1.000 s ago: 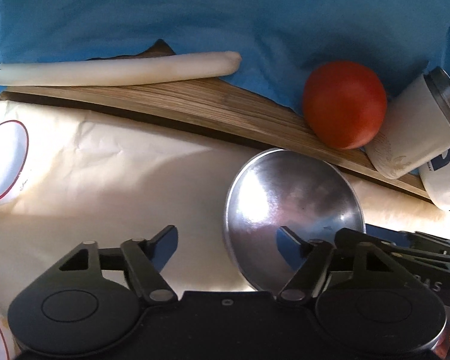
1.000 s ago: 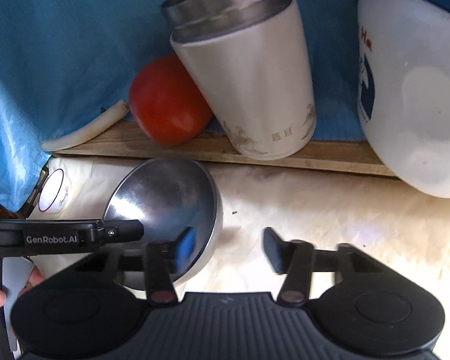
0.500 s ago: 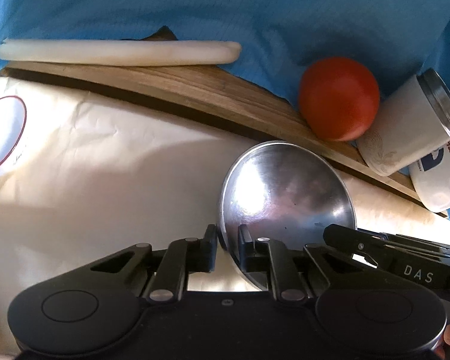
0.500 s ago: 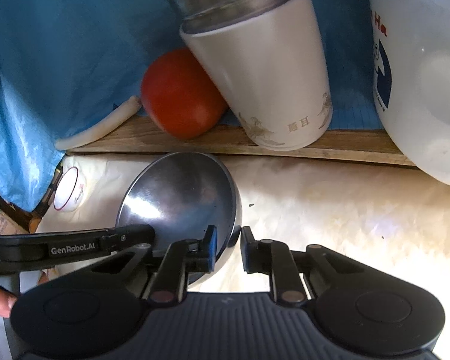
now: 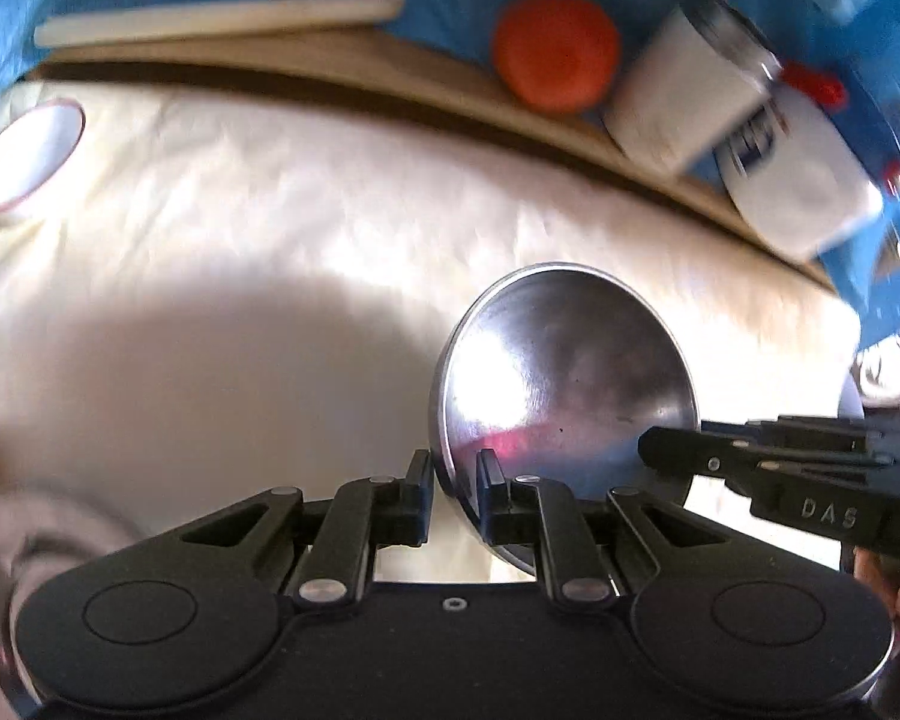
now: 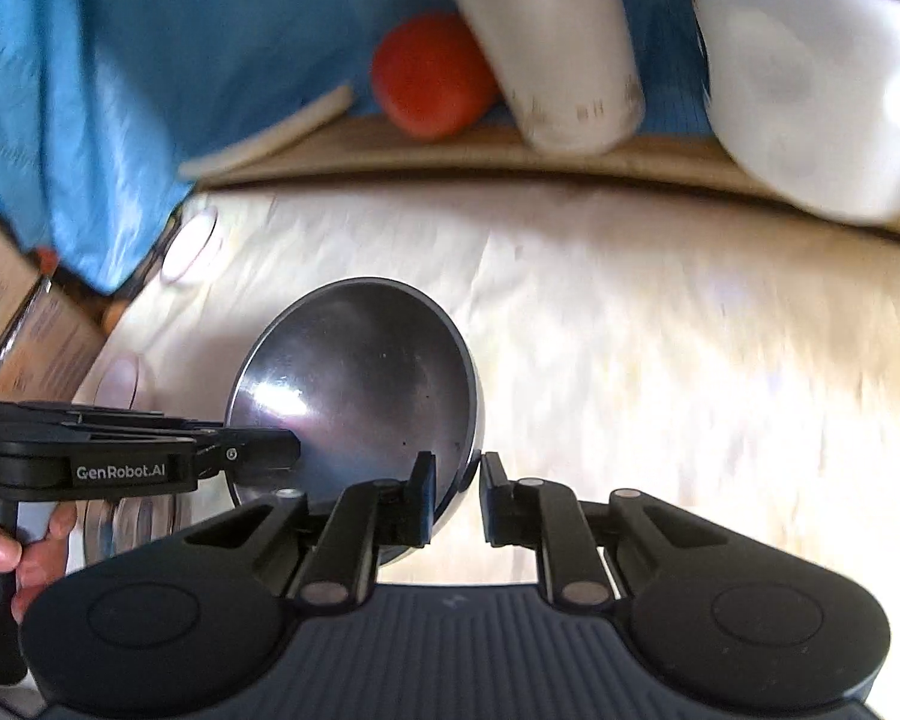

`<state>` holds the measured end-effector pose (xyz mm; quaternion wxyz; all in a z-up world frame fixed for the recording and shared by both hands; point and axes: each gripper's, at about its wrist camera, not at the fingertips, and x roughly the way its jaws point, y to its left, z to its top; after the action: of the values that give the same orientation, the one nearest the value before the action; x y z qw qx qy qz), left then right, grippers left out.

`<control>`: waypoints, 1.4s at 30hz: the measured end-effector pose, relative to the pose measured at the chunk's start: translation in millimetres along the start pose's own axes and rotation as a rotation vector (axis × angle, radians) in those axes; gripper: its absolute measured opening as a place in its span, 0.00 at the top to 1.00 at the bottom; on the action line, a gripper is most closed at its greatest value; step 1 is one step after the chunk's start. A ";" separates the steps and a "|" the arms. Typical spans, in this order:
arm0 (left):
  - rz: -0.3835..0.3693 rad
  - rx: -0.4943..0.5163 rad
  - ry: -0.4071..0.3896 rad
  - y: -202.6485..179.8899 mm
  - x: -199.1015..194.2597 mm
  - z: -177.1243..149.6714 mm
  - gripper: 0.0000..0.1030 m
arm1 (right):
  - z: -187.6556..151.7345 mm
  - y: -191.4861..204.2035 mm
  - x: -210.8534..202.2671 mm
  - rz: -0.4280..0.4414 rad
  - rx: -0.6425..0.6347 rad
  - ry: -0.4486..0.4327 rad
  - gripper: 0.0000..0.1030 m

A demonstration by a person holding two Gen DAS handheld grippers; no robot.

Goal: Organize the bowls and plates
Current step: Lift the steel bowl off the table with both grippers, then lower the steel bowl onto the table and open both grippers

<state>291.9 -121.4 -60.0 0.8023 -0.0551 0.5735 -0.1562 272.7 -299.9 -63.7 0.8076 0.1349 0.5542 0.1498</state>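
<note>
Both tongs grip one steel bowl (image 5: 561, 402) by opposite sides of its rim. Left gripper (image 5: 455, 480): fingers pinched onto the near-left rim, one inside, one outside. Right gripper (image 6: 455, 480): clenched the same way on the bowl's right rim. Bowl appears tilted and held clear of the cream cloth (image 5: 258, 276), though contact underneath cannot be confirmed; background blur suggests motion.

Elsewhere: a red-rimmed white dish (image 5: 27, 156) sits well apart at the cloth's far left edge. Another red-rimmed piece and something shiny show at the lower-left border of the left view, too blurred to identify. Tomato (image 5: 555, 51), white tumbler (image 5: 687, 102) and jug (image 5: 798, 180) stand on the wooden board (image 5: 306, 60) behind.

Judgement: task is partway at best. One bowl in transit, no stack visible yet; dishes remain scattered.
</note>
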 end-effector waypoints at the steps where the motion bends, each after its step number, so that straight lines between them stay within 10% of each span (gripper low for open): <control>1: -0.002 0.006 0.011 0.2 2.4 -0.6 0.85 | -4.4 0.0 -2.9 0.003 -0.003 0.009 0.84; 24: 0.015 0.039 0.074 -6.2 0.6 -46.2 0.83 | -43.2 -3.9 -15.9 0.000 -0.024 0.095 0.78; 42: 0.114 -0.054 -0.060 39.1 -50.8 -31.2 0.33 | -24.7 5.1 -40.2 -0.033 -0.042 0.006 0.29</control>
<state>255.1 -65.7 -35.1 0.8249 -0.0484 0.5554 -0.0931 235.5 -309.7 -35.9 0.8109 0.1085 0.5555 0.1486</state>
